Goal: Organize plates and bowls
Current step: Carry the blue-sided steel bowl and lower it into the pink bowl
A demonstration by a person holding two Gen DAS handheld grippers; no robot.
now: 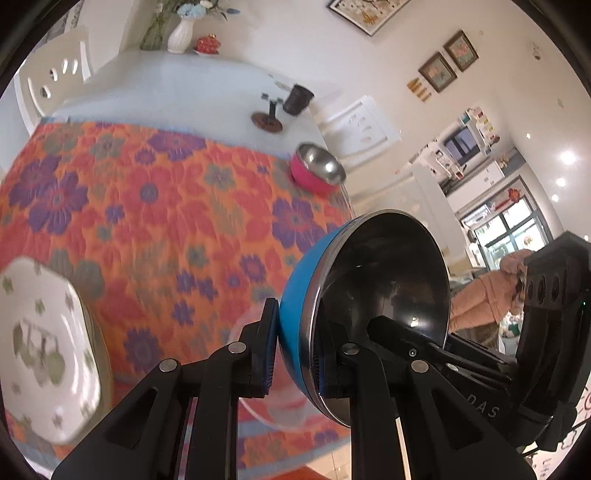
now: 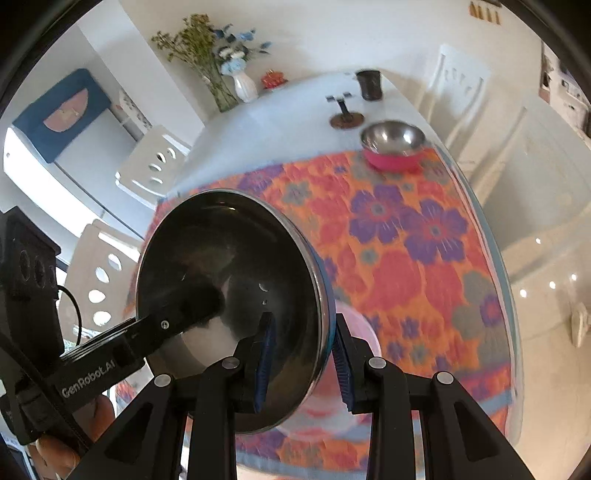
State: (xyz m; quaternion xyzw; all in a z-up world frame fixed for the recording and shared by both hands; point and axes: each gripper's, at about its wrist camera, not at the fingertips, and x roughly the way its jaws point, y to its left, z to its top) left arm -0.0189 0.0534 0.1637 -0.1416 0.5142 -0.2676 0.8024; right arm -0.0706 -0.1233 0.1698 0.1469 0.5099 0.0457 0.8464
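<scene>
Left wrist view, left to right. White square floral plate (image 1: 48, 347): lower left of frame, on the floral quilted tablecloth (image 1: 155, 206), blurred. Broad open stretch of cloth across the centre; the bare white table (image 1: 177, 85) lies beyond it at upper centre. White vase with blue flowers (image 1: 181, 33) and a small red ornament (image 1: 207, 44) stand at the table's far edge, top of frame. Dark phone stand (image 1: 269, 118) and dark cup (image 1: 298, 98) upper centre. Pink-sided steel bowl (image 1: 318, 169) at the cloth's right edge, near the table rim. Left gripper (image 1: 295, 354): fingers clamped on the rim of the blue-sided steel bowl (image 1: 369, 295), one pad outside, one inside, bowl tipped on edge, lower centre-right. Right gripper's body at far right, lettering "DAS" partly legible.

Right wrist view. Left gripper's arm at lower left, marked "GenRobot.AI". White perforated chairs (image 2: 151, 166) at left. Right gripper (image 2: 303, 358): fingers closed on the same bowl's rim. Pale pink plate (image 2: 354, 332), blurred, under the bowl.
</scene>
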